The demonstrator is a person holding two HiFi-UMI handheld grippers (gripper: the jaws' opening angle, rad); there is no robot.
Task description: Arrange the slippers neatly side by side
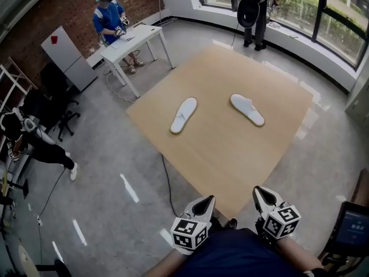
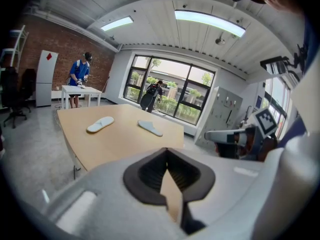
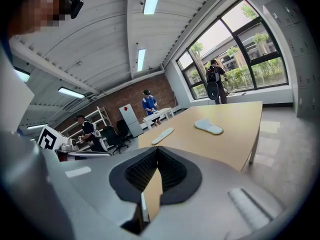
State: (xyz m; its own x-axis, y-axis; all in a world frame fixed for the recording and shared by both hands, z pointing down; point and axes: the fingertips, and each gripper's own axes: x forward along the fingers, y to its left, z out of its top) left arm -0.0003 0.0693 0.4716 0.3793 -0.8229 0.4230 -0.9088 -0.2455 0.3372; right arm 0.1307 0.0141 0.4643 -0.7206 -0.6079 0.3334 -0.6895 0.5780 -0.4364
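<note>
Two white slippers lie apart on the tan wooden table (image 1: 230, 154), splayed at different angles. The left slipper (image 1: 184, 115) (image 2: 100, 124) (image 3: 162, 135) points away to the right. The right slipper (image 1: 247, 109) (image 2: 150, 128) (image 3: 209, 127) angles away to the left. My left gripper (image 1: 203, 202) (image 2: 166, 153) is held low, off the table's near corner, shut with nothing in it. My right gripper (image 1: 263, 194) (image 3: 157, 152) is beside it, also shut and empty. Both are far from the slippers.
A person stands at a white desk (image 1: 134, 41) at the back left, near a white cabinet (image 1: 68, 56). Another person (image 1: 256, 10) stands by the windows. A third person (image 1: 34, 143) is at the far left. A cable (image 1: 167, 183) runs along the floor beside the table.
</note>
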